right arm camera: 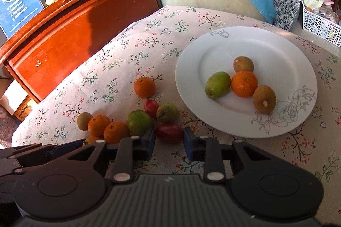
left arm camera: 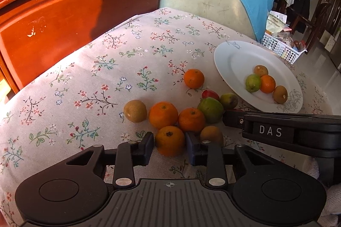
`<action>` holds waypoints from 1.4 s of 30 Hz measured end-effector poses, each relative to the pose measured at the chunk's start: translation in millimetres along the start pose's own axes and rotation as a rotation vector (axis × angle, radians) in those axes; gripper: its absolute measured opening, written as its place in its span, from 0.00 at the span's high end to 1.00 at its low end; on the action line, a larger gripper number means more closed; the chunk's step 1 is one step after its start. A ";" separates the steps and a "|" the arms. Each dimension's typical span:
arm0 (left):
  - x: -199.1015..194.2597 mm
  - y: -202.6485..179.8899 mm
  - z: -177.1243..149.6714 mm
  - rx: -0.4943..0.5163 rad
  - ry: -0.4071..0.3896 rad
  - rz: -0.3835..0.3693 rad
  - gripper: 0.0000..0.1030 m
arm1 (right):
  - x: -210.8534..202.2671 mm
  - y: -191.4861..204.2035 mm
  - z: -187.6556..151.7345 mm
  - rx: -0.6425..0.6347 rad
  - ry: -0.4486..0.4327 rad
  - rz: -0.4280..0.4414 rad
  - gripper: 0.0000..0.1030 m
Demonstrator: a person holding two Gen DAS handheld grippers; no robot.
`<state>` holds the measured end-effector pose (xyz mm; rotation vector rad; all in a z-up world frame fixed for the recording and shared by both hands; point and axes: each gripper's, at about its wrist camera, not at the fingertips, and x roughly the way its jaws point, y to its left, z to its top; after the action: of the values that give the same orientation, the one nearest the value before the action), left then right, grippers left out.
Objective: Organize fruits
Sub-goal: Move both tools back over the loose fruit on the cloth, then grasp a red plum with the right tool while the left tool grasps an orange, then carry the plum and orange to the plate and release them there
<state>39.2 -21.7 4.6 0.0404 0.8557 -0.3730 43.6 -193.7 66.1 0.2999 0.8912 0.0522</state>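
Where the left wrist view looks down its fingers, the left hand-held gripper (left arm camera: 169,144) is seen pinching an orange (left arm camera: 169,141), both blue pads pressed on its sides, on the floral cloth (left arm camera: 106,69) of the desk. Just beyond it, touching one another, lie two more oranges, a brown fruit (left arm camera: 135,110) and a green fruit (left arm camera: 211,109); a lone orange (left arm camera: 194,78) sits apart, farther back. A white plate (left arm camera: 232,56) at right is noted holding four fruits. The right hand-held gripper (left arm camera: 228,118) enters from the right edge.

In the right wrist view, the right hand-held gripper (right arm camera: 169,142) is seen with a red fruit (right arm camera: 169,133) between its pads, the pads at its two ends. The plate (right arm camera: 191,56) lies just right of the pile, carrying a green fruit, an orange and two brown ones.
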 end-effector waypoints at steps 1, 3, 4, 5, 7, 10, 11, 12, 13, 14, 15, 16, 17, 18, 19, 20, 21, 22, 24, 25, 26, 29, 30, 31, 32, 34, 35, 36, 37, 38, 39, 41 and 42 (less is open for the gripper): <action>-0.2 -1.2 -0.5 0.007 -0.002 0.005 0.73 | -0.1 0.0 -0.1 -0.001 0.000 -0.001 0.73; -0.3 -2.5 -0.7 0.009 -0.004 0.009 0.73 | -0.6 0.5 -0.2 -0.007 0.001 -0.005 0.73; -0.6 -2.3 -0.7 0.006 -0.003 0.009 0.73 | -1.1 0.7 -0.3 -0.008 0.002 -0.005 0.73; -0.9 -2.3 -0.5 0.003 -0.002 0.010 0.73 | -1.7 0.4 -0.3 -0.005 0.004 -0.001 0.73; -3.1 -2.2 0.0 -0.001 -0.005 0.013 0.73 | -4.2 -1.2 0.2 0.005 0.007 0.010 0.73; -8.4 -1.9 1.5 -0.015 -0.015 -0.001 0.73 | -11.5 -3.4 1.2 0.018 -0.002 0.027 0.73; -10.3 -2.2 2.1 -0.018 -0.019 -0.005 0.73 | -14.2 -4.2 1.5 0.021 -0.005 0.033 0.73; -12.1 -2.8 2.7 -0.020 -0.024 -0.009 0.73 | -16.4 -5.1 1.5 0.024 -0.007 0.038 0.73; -13.6 -3.6 3.2 -0.021 -0.028 -0.012 0.73 | -18.7 -6.2 1.4 0.030 -0.009 0.042 0.73; -15.1 -3.9 3.6 -0.024 -0.032 -0.020 0.73 | -20.4 -7.5 1.0 0.035 -0.008 0.046 0.73; -16.5 -4.3 4.2 -0.030 -0.035 -0.030 0.73 | -21.7 -8.6 0.7 0.039 -0.008 0.047 0.73; -17.5 -4.5 4.7 -0.034 -0.037 -0.036 0.73 | -22.8 -9.7 0.4 0.042 -0.008 0.047 0.73; -18.6 -5.3 5.5 -0.037 -0.040 -0.041 0.73 | -24.2 -11.4 0.6 0.046 -0.009 0.045 0.73; -19.4 -6.2 6.2 -0.038 -0.044 -0.044 0.73 | -25.7 -12.9 0.7 0.050 -0.012 0.044 0.73; -20.1 -6.7 7.0 -0.041 -0.048 -0.047 0.73 | -27.7 -14.7 1.1 0.055 -0.015 0.044 0.73; -20.7 -7.1 7.5 -0.044 -0.051 -0.052 0.73 | -29.8 -16.4 1.5 0.061 -0.018 0.045 0.73; -21.3 -7.5 8.1 -0.047 -0.053 -0.056 0.73 | -32.1 -18.1 2.1 0.068 -0.021 0.048 0.73; -22.3 -8.3 9.1 -0.047 -0.056 -0.061 0.73 | -34.7 -19.9 2.9 0.076 -0.024 0.053 0.73; -24.5 -10.7 11.6 -0.043 -0.065 -0.065 0.73 | -40.4 -22.5 5.3 0.087 -0.033 0.061 0.73; -26.6 -11.7 13.7 -0.046 -0.073 -0.073 0.73 | -43.8 -23.6 7.5 0.092 -0.040 0.066 0.73; -27.6 -12.2 15.7 -0.050 -0.077 -0.080 0.73 | -47.3 -25.3 9.9 0.097 -0.046 0.070 0.73; -29.9 -15.9 24.5 -0.057 -0.092 -0.102 0.73 | -57.0 -30.9 19.5 0.114 -0.059 0.080 0.73; -29.9 -18.3 27.8 -0.051 -0.097 -0.105 0.73 | -61.1 -34.4 24.2 0.122 -0.066 0.084 0.73; -29.4 -20.6 31.2 -0.047 -0.100 -0.108 0.73 | -64.8 -38.5 28.6 0.127 -0.073 0.085 0.73; -28.6 -22.5 34.3 -0.045 -0.101 -0.114 0.73 | -68.3 -42.3 33.0 0.129 -0.079 0.082 0.73; -26.5 -25.9 40.4 -0.044 -0.103 -0.125 0.73 | -73.5 -50.5 41.3 0.136 -0.090 0.075 0.73; -25.2 -28.1 44.0 -0.041 -0.105 -0.130 0.73 | -75.9 -56.7 46.2 0.143 -0.092 0.073 0.73; -23.8 -30.4 47.4 -0.033 -0.110 -0.132 0.73 | -76.9 -61.8 50.3 0.150 -0.094 0.067 0.73; -22.4 -32.5 50.3 -0.025 -0.114 -0.132 0.73 | -77.3 -67.1 54.2 0.154 -0.096 0.059 0.73; -20.1 -34.9 54.3 -0.013 -0.119 -0.133 0.73 | -77.8 -71.4 57.1 0.155 -0.098 0.049 0.73; -17.6 -36.7 57.6 -0.007 -0.121 -0.135 0.73 | -77.7 -74.7 59.1 0.156 -0.098 0.040 0.73; -10.3 -39.7 64.5 -0.004 -0.116 -0.153 0.73 | -75.8 -83.8 63.7 0.164 -0.092 0.023 0.73; -6.8 -41.2 67.3 -0.004 -0.113 -0.161 0.73 | -74.5 -87.5 65.2 0.171 -0.088 0.019 0.73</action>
<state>70.4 -70.5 58.8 -0.0529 0.7497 -0.5204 40.2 -305.3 136.6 0.4668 0.8067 -0.0191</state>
